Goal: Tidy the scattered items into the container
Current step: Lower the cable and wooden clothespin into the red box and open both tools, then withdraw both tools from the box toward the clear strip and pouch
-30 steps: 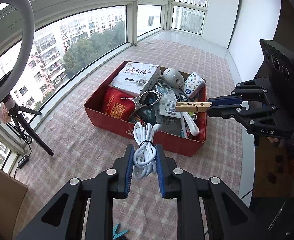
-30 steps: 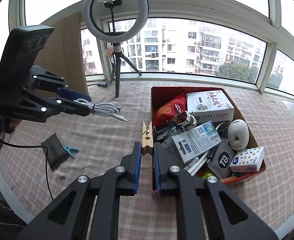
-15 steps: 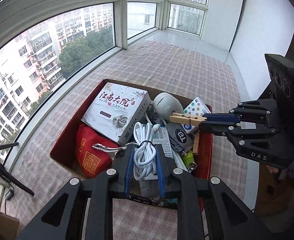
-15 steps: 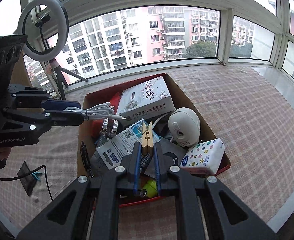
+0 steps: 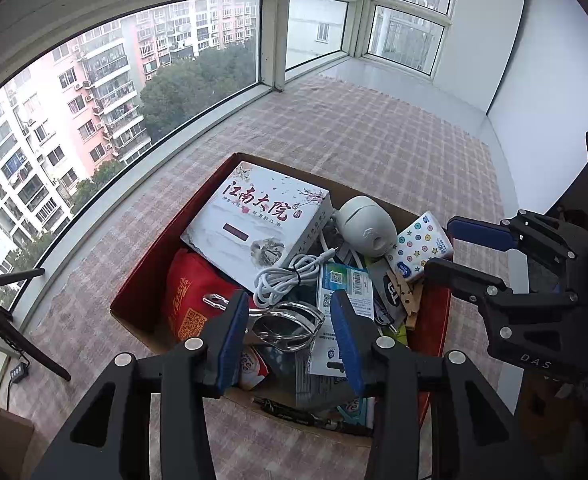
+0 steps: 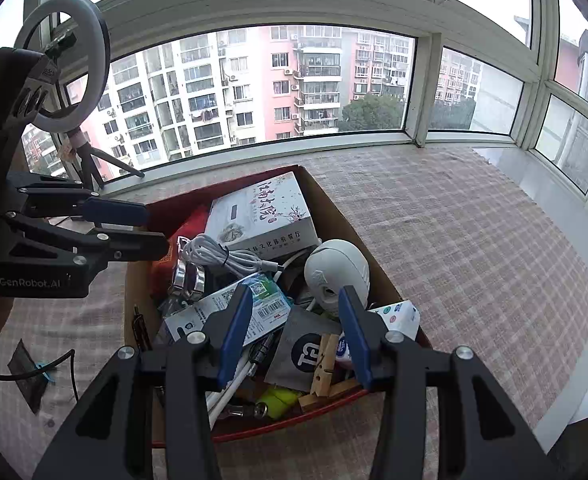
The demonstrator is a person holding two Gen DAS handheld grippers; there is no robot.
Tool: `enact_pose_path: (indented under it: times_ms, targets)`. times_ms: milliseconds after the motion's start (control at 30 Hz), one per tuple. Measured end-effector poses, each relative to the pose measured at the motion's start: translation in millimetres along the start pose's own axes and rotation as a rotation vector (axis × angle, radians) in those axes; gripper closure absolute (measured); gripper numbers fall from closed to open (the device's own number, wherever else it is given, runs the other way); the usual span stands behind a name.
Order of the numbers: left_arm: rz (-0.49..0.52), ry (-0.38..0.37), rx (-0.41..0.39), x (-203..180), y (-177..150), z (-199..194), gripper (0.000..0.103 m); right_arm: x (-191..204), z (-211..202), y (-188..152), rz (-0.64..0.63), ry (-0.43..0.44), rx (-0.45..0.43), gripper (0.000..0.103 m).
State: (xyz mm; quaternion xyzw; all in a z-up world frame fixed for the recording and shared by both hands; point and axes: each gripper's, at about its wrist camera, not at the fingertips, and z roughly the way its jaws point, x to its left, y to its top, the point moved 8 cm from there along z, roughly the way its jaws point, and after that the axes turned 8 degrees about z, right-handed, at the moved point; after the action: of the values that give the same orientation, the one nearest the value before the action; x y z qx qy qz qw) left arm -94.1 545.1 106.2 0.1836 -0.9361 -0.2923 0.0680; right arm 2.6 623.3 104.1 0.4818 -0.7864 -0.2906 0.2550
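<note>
Left tool [image 5: 289, 328] and right tool [image 6: 296, 330] hover over the red-walled box [image 5: 141, 280], jaws opening, nothing between them. Bare checked worktop [image 5: 374, 132] lies beyond its far rim. The coiled white cable [image 5: 289, 276] lies inside against the printed carton [image 5: 253, 220], plug pointing right. The wooden clothespin [image 6: 322, 360] leans near-to-far by the near wall.

Your left black plastic two-finger gripper [image 5: 289, 330] has 2 blue pads and silver screws, marked "GenRobot.AI". Your right black plastic gripper [image 6: 296, 330] matches, marked "DAS".
</note>
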Motion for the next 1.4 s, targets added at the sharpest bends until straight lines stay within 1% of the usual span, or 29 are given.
enact_pose_path:
  times_ms: [133, 300, 367, 467, 633, 800, 900, 967, 1133, 1267, 1400]
  targets:
    - [0.007, 0.013, -0.014, 9, -7, -18, 0.063, 7, -4, 2, 0.006, 0.019, 0.003, 0.059]
    - [-0.002, 0.043, -0.044, 31, -21, -60, 0.063, 24, -23, 3, 0.01, 0.064, -0.003, 0.059]
    - [-0.01, 0.062, -0.056, 42, -31, -77, 0.063, 34, -32, 4, 0.016, 0.095, -0.003, 0.056]
    - [-0.029, 0.092, -0.059, 60, -52, -100, 0.063, 54, -45, 2, 0.013, 0.155, 0.002, 0.055]
    - [-0.039, 0.14, -0.048, 81, -105, -131, 0.063, 91, -59, -12, -0.024, 0.218, 0.029, 0.054]
    - [-0.047, 0.165, 0.008, 89, -178, -152, 0.063, 134, -60, -39, -0.109, 0.264, 0.058, 0.054]
    - [-0.06, 0.194, 0.046, 92, -225, -160, 0.063, 158, -56, -61, -0.146, 0.297, 0.089, 0.054]
    - [-0.079, 0.207, 0.074, 93, -256, -165, 0.063, 172, -52, -76, -0.163, 0.314, 0.11, 0.054]
    - [-0.163, 0.198, 0.131, 93, -324, -168, 0.063, 200, -43, -116, -0.204, 0.35, 0.172, 0.054]
    - [-0.204, 0.178, 0.145, 88, -354, -164, 0.063, 222, -39, -147, -0.28, 0.374, 0.21, 0.054]
    - [-0.185, 0.172, 0.16, 82, -358, -152, 0.063, 242, -36, -172, -0.359, 0.394, 0.241, 0.054]
